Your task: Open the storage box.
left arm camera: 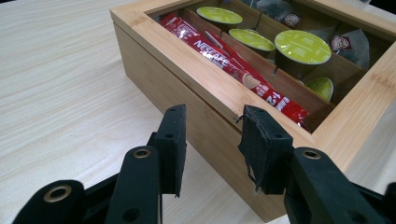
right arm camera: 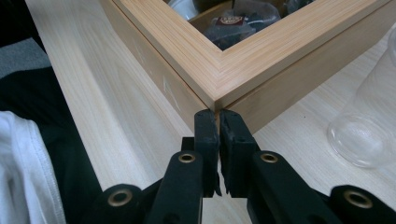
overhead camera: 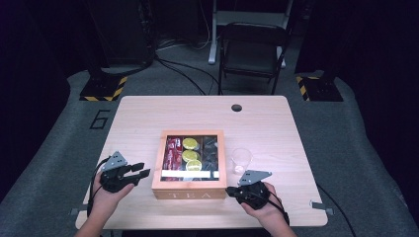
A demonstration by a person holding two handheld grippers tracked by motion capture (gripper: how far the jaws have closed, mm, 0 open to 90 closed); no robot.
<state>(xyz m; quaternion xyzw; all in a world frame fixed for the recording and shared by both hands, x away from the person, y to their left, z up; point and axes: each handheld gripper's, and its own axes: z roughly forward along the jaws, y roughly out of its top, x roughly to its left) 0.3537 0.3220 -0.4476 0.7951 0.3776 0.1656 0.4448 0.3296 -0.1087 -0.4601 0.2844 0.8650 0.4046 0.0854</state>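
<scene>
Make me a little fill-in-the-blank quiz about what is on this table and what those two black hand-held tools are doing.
1. The word printed on the front of the wooden box is ____.
2. The round capsules in the box's middle compartment have lids coloured ____.
3. The left tool has its jaws ____, close to the box's side.
4. The clear plastic cup stands on the table to the ____ of the box.

Missing words: TEA; green; open; right
</scene>
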